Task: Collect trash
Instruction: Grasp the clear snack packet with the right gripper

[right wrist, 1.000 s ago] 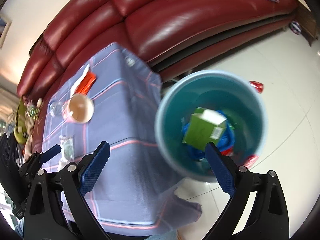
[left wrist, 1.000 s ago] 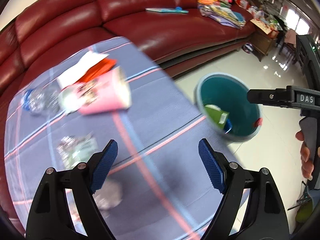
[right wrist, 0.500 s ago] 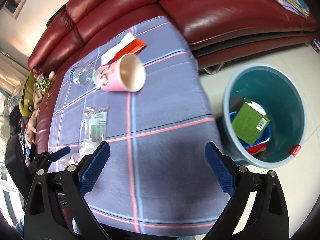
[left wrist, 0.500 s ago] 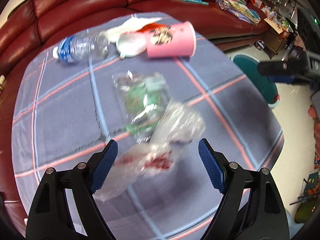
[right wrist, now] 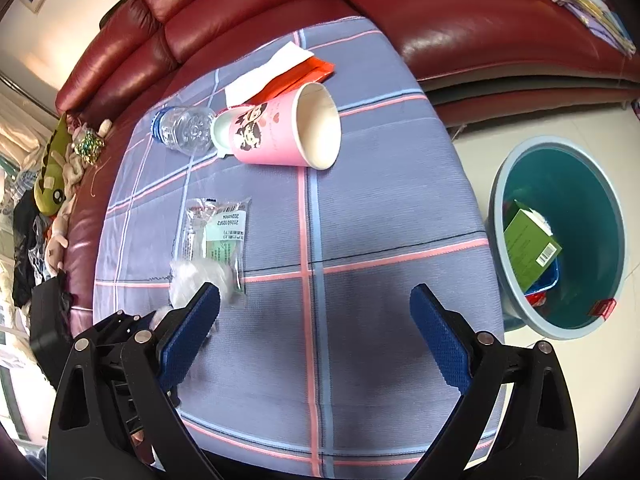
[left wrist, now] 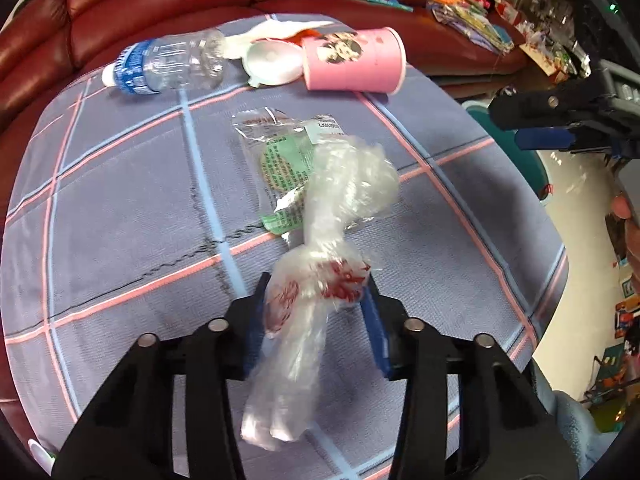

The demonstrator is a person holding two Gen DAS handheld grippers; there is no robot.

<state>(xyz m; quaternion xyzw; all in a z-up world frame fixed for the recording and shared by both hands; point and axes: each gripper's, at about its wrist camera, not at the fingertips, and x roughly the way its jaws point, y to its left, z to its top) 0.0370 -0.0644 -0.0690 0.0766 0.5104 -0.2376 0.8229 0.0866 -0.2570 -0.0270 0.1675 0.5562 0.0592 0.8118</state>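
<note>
Plastic crumples between the blue pads of the left gripper (left wrist: 316, 300) in the left wrist view: a clear plastic bag (left wrist: 320, 264) with red print. The jaws have just been closing and now pinch its twisted middle, one end bunched ahead of the fingers, the other hanging toward the camera. The bag lies over the near edge of a clear wrapper (left wrist: 286, 160) with a green label, flat on the checked blue cloth (left wrist: 120, 208) that covers the table. Farther off lie a clear water bottle (left wrist: 168, 64) on its side, a white lid (left wrist: 274, 62) and a pink paper cup (left wrist: 352, 65) tipped over, the lid touching the cup's base. A red leather sofa (left wrist: 160, 4) curves behind. At the right edge the other tool's black arm shows.

From the right wrist view, the right gripper (right wrist: 314, 328) hangs over bare cloth with its 2 jaws wide apart and nothing between them. Beside its left finger the bunched bag shows white against the wrapper. On the floor to the right stands a teal bin (right wrist: 500, 200), holding a green carton (right wrist: 528, 248).
</note>
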